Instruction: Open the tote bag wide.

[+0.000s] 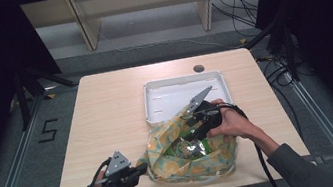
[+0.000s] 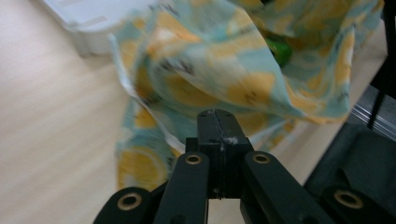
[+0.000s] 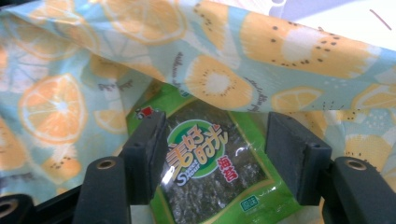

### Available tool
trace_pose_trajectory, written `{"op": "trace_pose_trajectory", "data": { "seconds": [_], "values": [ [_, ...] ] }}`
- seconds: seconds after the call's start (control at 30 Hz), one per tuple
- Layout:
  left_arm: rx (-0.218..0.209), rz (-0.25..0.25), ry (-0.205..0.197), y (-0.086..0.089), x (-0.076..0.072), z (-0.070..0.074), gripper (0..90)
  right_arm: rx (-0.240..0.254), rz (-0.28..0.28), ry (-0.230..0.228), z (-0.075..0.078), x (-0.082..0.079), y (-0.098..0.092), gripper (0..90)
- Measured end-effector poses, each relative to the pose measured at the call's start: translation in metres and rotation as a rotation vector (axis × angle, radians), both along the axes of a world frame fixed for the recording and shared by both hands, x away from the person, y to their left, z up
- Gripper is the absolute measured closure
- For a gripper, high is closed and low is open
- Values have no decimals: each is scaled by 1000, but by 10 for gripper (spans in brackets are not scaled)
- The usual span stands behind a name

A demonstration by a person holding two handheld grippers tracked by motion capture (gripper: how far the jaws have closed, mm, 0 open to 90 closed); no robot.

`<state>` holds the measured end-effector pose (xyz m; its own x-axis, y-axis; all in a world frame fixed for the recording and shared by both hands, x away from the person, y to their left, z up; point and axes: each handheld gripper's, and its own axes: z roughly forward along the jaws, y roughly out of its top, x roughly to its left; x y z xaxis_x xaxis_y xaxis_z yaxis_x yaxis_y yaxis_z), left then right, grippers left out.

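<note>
Unpacking step: L hand-held gripper has jaws pressed together at the lemon-print cloth bag edge on the tabletop; pinch itself not visible. R hand-held gripper, jaws spread, straddles the green seaweed snack packet inside. Next, prob.: close on the packet, lift toward the white plastic tray.

bag: printed, perhaps coated cloth | seaweed packet: glossy plastic | table: matt wood-look | tray: smooth white plastic
</note>
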<state>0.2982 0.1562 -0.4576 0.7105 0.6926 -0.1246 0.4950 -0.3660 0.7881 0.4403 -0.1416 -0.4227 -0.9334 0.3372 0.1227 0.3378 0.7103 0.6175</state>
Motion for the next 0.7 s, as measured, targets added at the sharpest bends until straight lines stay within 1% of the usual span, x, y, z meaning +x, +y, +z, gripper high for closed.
{"op": "trace_pose_trajectory", "data": {
  "seconds": [0.07, 0.1, 0.13, 0.17, 0.2, 0.23, 0.27, 0.3, 0.33, 0.37, 0.4, 0.43, 0.47, 0.5, 0.53, 0.57, 0.6, 0.63, 0.67, 0.7],
  "values": [
    [2, -1, 23, -8, -3, -6, 894, -12, -3, 5, -2, 2, 1, 401],
    [5, -19, 32, -12, -3, -9, 894, -6, 15, -13, -4, 5, 1, 401],
    [5, -33, 37, -14, -3, -12, 894, -15, 5, 3, -5, 5, 2, 402],
    [13, -50, 52, -17, -4, -13, 894, -17, 4, 11, -7, 5, 2, 404],
    [3, -49, 59, -20, -4, -15, 894, -17, 17, 6, -9, 7, 2, 405],
    [-4, -57, 68, -23, -4, -18, 894, -24, 0, 14, -10, 7, 2, 409],
    [4, -58, 79, -27, -4, -19, 894, -25, 8, 15, -12, 8, 3, 414],
    [17, -80, 84, -31, -3, -21, 894, -36, -4, 24, -14, 8, 3, 415],
    [24, -81, 89, -34, -3, -23, 894, -40, 5, 19, -16, 11, 3, 420],
    [32, -88, 89, -38, -3, -25, 894, -46, -9, 36, -17, 10, 3, 421],
    [33, -95, 90, -41, -2, -26, 894, -59, -3, 27, -18, 11, 2, 421],
    [41, -104, 87, -42, -1, -27, 894, -59, 6, 21, -21, 12, 3, 425],
    [24, -87, 90, -45, -1, -29, 894, -70, -4, 28, -21, 12, 3, 425],
    [31, -98, 76, -46, 1, -29, 894, -74, 2, 22, -22, 13, 3, 425],
    [15, -85, 82, -48, 2, -30, 893, -75, 9, 22, -23, 14, 5, 423],
    [3, -75, 89, -50, 2, -31, 894, -87, 1, 28, -24, 14, 6, 421],
    [9, -75, 86, -51, 4, -31, 894, -91, -1, 25, -26, 14, 7, 419],
    [13, -83, 70, -53, 5, -32, 894, -94, -3, 22, -27, 15, 9, 420],
    [20, -86, 78, -54, 6, -33, 894, -97, -13, 34, -29, 15, 10, 420],
    [6, -75, 82, -57, 6, -35, 893, -99, -8, 37, -30, 16, 11, 419]
  ]
}}
